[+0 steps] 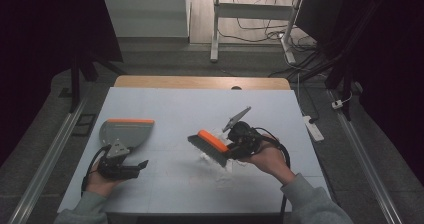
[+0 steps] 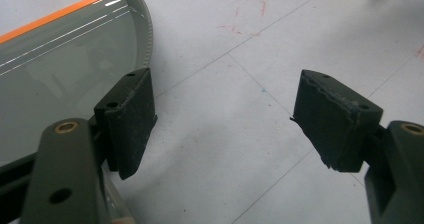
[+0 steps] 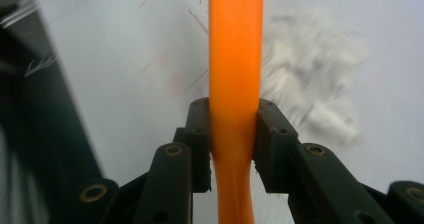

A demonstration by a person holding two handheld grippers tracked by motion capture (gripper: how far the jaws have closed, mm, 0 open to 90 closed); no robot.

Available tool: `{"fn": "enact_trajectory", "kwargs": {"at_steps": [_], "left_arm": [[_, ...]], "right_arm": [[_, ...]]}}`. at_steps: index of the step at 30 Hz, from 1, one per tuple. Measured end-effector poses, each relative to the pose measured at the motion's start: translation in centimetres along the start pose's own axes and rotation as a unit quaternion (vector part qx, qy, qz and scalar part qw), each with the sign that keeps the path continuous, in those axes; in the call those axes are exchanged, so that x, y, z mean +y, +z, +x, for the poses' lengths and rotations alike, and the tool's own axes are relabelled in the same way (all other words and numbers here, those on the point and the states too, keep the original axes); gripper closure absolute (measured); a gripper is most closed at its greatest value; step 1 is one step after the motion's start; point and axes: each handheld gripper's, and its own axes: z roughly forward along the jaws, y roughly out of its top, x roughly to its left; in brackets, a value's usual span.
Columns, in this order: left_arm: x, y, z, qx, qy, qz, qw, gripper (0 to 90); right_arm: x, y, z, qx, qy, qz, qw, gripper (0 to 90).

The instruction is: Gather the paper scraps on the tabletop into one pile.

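Observation:
A grey dustpan (image 1: 127,130) with an orange front lip lies flat at the left of the table. My left gripper (image 1: 136,166) rests just in front of it, open. In the left gripper view the dustpan (image 2: 65,59) sits beside the left jaw, and the left gripper (image 2: 227,119) has only bare table between its pads. My right gripper (image 1: 231,147) is shut on a brush (image 1: 209,145) with an orange back and dark bristles, held tilted above the table's middle. In the right gripper view the right gripper (image 3: 234,139) clamps the orange brush handle (image 3: 235,54).
White scraps (image 1: 221,163) lie on the pale table sheet (image 1: 170,104) under the brush, and show as a blurred white heap (image 3: 315,84) in the right gripper view. A wooden table edge (image 1: 200,81) runs along the far side. Table legs and cables are beyond it.

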Motion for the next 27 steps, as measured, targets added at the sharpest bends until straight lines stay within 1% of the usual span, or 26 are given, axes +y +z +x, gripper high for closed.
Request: {"fn": "enact_trajectory", "kwargs": {"at_steps": [2,3,4,7,9,10,12,14,15,16,17,18,19,22,24,25,26,27], "left_arm": [[0.0,0.0,0.0,0.0,0.002,0.001,1.0,25.7],[0.0,0.0,0.0,0.0,0.002,0.001,1.0,25.6],[0.0,0.0,0.0,-0.001,0.003,0.002,1.0,25.7],[0.0,0.1,-0.1,0.0,0.004,0.003,1.0,25.7],[0.0,0.2,-0.1,0.0,0.003,0.004,1.0,25.7],[0.0,0.2,-0.1,0.001,0.004,0.004,1.0,25.6],[0.0,0.2,-0.2,0.001,0.004,0.004,1.0,25.7],[0.0,0.2,-0.2,0.001,0.004,0.004,1.0,25.7],[0.0,0.2,-0.2,0.001,0.004,0.004,1.0,25.7],[0.0,0.1,-0.1,0.001,0.003,0.004,1.0,25.7],[0.0,0.1,-0.1,0.001,0.003,0.004,1.0,25.7],[0.0,0.1,-0.1,0.0,0.003,0.003,1.0,25.7],[0.0,0.1,-0.1,0.0,0.002,0.002,1.0,25.7],[0.0,0.1,0.0,-0.001,0.003,0.003,1.0,25.7],[0.0,0.2,0.0,-0.001,0.003,0.004,1.0,25.7],[0.0,0.2,0.0,-0.001,0.003,0.004,1.0,25.7],[0.0,0.2,0.0,-0.001,0.003,0.004,1.0,25.7],[0.0,0.2,0.0,0.0,0.003,0.004,1.0,25.7]], "right_arm": [[-0.8,0.1,0.4,0.013,-0.01,0.014,0.9998,70.4],[-1.4,0.3,0.8,0.022,-0.021,0.025,0.9992,70.4],[-1.7,0.3,1.1,0.027,-0.023,0.033,0.9988,70.4],[-2.8,0.8,2.4,0.042,-0.046,0.058,0.9963,70.4],[-3.3,1.3,3.4,0.049,-0.068,0.082,0.9931,70.4],[-3.4,1.5,3.7,0.051,-0.075,0.088,0.9919,70.4],[-3.4,2.2,4.3,0.057,-0.097,0.107,0.9879,70.4],[-3.1,2.8,4.7,0.052,-0.121,0.121,0.9839,70.4],[-2.9,3.1,4.9,0.04,-0.121,0.125,0.9839,70.4],[-2.8,3.2,4.9,0.029,-0.128,0.123,0.9837,70.4],[-2.4,3.5,4.7,0.027,-0.133,0.125,0.9828,70.4],[-2.2,3.7,4.5,0.03,-0.132,0.126,0.9827,70.4],[-2.0,3.7,4.3,0.026,-0.136,0.126,0.9823,70.4],[-1.3,4.1,3.1,0.022,-0.132,0.128,0.9826,70.4],[-0.9,4.2,2.2,0.015,-0.13,0.127,0.9832,70.3],[-0.7,4.2,1.7,0.006,-0.126,0.125,0.9842,70.4],[-0.5,4.2,1.3,-0.002,-0.127,0.122,0.9844,70.4],[-0.3,4.1,0.8,-0.019,-0.121,0.117,0.9856,70.4]]}}
